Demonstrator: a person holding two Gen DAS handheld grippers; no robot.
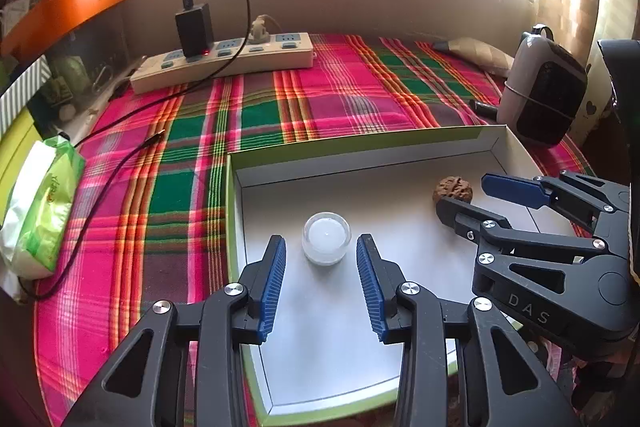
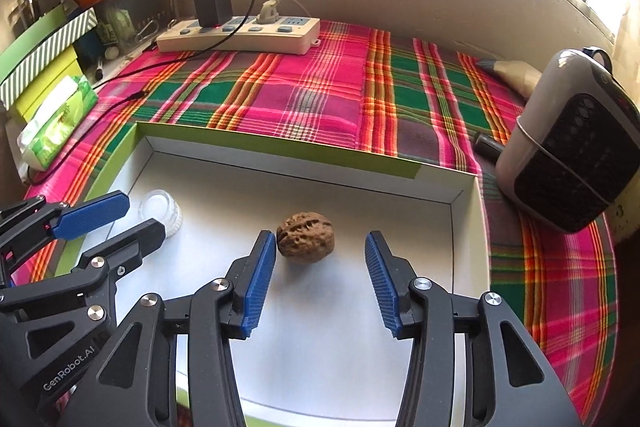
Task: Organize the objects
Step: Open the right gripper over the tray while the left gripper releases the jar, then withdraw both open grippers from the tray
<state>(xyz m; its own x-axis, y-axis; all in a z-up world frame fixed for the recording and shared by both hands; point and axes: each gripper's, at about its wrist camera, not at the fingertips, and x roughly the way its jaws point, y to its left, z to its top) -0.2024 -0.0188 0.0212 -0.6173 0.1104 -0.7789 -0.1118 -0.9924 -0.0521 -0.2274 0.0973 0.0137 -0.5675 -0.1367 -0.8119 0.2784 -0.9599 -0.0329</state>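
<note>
one candle (image 1: 326, 242), one walnut (image 2: 306, 236), one box (image 2: 304, 149)

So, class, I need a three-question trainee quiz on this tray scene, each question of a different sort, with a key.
1. True or false: the walnut lies inside the white tray.
2. Which item sits in front of the left tool?
A. power strip
B. candle
C. tissue pack
3. Fill in: both the left tool and the right tool are ____ (open or shut).

Key:
1. True.
2. B: the candle in its clear cup stands just ahead of the fingertips.
3. Open: neither grips anything.
</note>
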